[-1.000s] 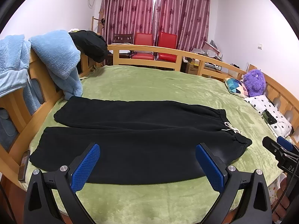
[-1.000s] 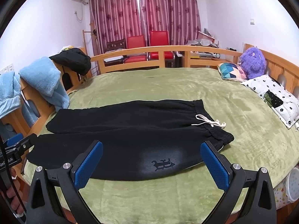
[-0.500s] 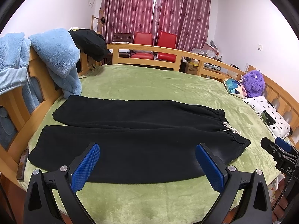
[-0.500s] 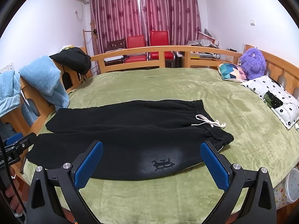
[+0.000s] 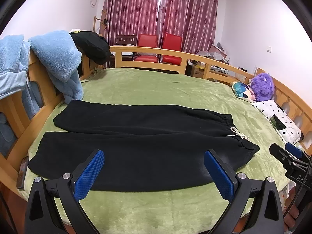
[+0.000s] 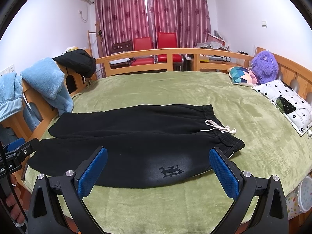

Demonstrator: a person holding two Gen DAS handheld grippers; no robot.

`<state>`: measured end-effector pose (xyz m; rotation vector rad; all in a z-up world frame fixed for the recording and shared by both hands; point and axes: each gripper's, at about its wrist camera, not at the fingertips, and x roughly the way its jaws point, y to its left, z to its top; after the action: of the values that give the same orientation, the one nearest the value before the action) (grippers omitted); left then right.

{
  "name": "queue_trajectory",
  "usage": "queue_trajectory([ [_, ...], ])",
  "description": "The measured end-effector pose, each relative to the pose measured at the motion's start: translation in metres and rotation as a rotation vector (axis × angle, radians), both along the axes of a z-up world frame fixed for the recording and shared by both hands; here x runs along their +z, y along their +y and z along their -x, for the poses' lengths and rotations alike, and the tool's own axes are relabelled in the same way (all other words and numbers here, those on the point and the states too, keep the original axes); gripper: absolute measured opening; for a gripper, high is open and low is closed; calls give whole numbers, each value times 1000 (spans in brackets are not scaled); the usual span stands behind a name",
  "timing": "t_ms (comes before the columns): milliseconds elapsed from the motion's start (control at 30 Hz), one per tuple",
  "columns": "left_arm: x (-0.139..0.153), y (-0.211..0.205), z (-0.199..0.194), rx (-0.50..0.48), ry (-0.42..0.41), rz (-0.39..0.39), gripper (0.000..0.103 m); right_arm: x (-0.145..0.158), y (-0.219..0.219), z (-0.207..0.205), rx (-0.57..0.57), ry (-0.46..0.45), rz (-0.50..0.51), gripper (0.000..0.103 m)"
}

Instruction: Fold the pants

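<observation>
Black pants (image 5: pixel 140 140) lie flat on the green bed cover, legs side by side pointing left, waistband with a white drawstring (image 5: pixel 238 134) at the right. They also show in the right wrist view (image 6: pixel 136 136), with a small printed logo (image 6: pixel 171 172) on the near leg. My left gripper (image 5: pixel 154 173) is open and empty, held above the near edge of the pants. My right gripper (image 6: pixel 158 172) is open and empty, above the near leg by the waist end. Each gripper appears at the edge of the other's view.
Green bed cover (image 5: pixel 156 89) inside a wooden frame (image 5: pixel 156 51). Blue fleece (image 5: pixel 56 58) and a black jacket (image 5: pixel 91 45) hang on the left rail. Pillows (image 6: pixel 286 101) and a purple plush (image 6: pixel 264 67) lie at the right. A phone (image 5: pixel 22 171) rests on the left rail.
The left wrist view has shifted slightly; the pants sit a little lower and more to the left. Both grippers stay open and nothing was grasped.
</observation>
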<state>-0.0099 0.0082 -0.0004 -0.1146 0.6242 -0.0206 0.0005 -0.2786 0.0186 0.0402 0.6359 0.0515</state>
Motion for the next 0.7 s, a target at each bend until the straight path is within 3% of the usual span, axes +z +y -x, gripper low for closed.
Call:
queue_trajectory([
  [267, 4, -1, 0, -6, -17, 5, 103, -1, 3, 2, -8, 1, 15, 102],
  [433, 5, 4, -5, 0, -7, 58, 103, -3, 0, 5, -21, -7, 15, 102],
  [700, -24, 22, -9, 35, 60, 100, 103, -15, -18, 8, -50, -75, -3, 102],
])
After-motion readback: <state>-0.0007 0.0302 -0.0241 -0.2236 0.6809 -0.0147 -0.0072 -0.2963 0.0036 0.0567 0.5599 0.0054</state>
